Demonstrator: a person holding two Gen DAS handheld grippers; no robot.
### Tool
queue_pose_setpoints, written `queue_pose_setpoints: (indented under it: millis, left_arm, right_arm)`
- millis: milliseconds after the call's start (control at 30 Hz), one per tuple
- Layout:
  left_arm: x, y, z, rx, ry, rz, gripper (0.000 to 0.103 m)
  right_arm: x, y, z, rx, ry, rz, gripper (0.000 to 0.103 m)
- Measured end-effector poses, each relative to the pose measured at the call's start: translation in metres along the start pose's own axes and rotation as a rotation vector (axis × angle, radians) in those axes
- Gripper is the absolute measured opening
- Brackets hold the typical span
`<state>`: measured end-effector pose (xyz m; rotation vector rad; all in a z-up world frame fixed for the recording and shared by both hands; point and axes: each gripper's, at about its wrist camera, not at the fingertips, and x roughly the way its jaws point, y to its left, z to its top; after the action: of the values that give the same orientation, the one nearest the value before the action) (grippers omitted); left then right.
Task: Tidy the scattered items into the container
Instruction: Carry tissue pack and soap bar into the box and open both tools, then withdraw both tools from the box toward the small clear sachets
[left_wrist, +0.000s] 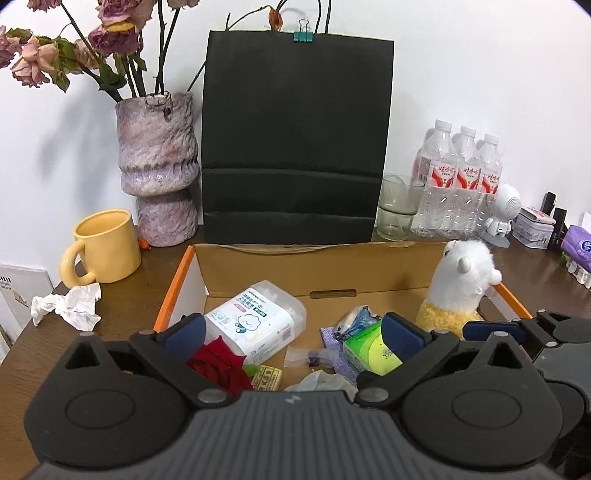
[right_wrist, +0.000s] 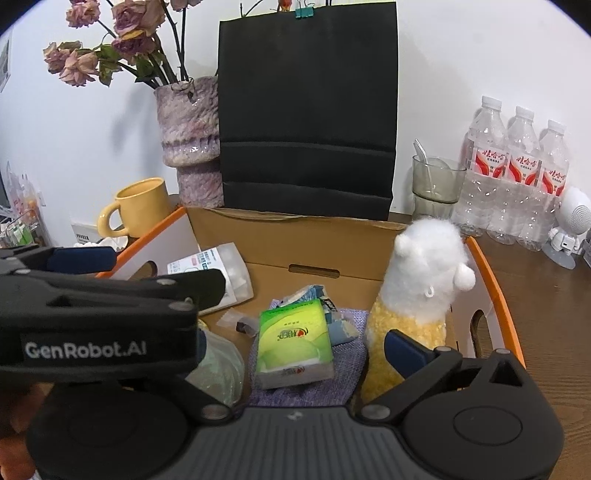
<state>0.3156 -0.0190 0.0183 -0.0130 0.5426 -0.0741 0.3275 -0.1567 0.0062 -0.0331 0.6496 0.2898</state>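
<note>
An open cardboard box (left_wrist: 258, 269) with orange rims (right_wrist: 495, 280) stands on the brown table. Inside lie a clear cotton-swab tub (left_wrist: 255, 317), a red rose (left_wrist: 218, 362), a green tissue pack (right_wrist: 293, 343) on purple cloth (right_wrist: 343, 384), and an upright white-and-yellow plush alpaca (right_wrist: 424, 280) at the right wall. My left gripper (left_wrist: 293, 334) hovers open over the box's near half, nothing pressed between its blue pads (left_wrist: 184, 332). My right gripper (right_wrist: 303, 350) is open beside the alpaca; its left finger is hidden behind the left gripper's body (right_wrist: 110, 306). A crumpled white tissue (left_wrist: 68, 306) lies on the table left of the box.
A black paper bag (left_wrist: 295, 136) stands right behind the box, with a purple vase (left_wrist: 159, 166) of dried roses and a yellow mug (left_wrist: 103, 247) to its left. A glass (left_wrist: 397, 210), water bottles (left_wrist: 458, 181) and a small white robot figure (left_wrist: 502, 210) stand at the back right.
</note>
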Motion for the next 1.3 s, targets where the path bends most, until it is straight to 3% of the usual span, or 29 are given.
queue_pose_setpoints:
  millis: [467, 833, 967, 1200, 1300]
  left_arm:
    - [-0.051, 0.012, 0.000, -0.032, -0.093, -0.020, 0.103]
    - [-0.111, 0.036, -0.015, -0.020, -0.179, -0.017, 0.103]
    - [-0.121, 0.048, -0.034, 0.001, -0.163, 0.014, 0.103]
    - [-0.107, 0.058, -0.069, 0.028, -0.050, 0.026, 0.103]
    - [-0.095, 0.059, -0.078, 0.023, -0.003, 0.008, 0.103]
  right_arm:
    - [-0.058, -0.003, -0.004, -0.015, -0.112, -0.013, 0.103]
    - [-0.126, -0.009, -0.033, -0.038, -0.214, -0.052, 0.103]
    - [-0.142, -0.016, -0.055, -0.054, -0.221, -0.081, 0.102]
    - [-0.124, -0.029, -0.088, -0.032, -0.103, -0.080, 0.097]
    - [-0.111, -0.034, -0.091, -0.002, -0.066, -0.093, 0.087]
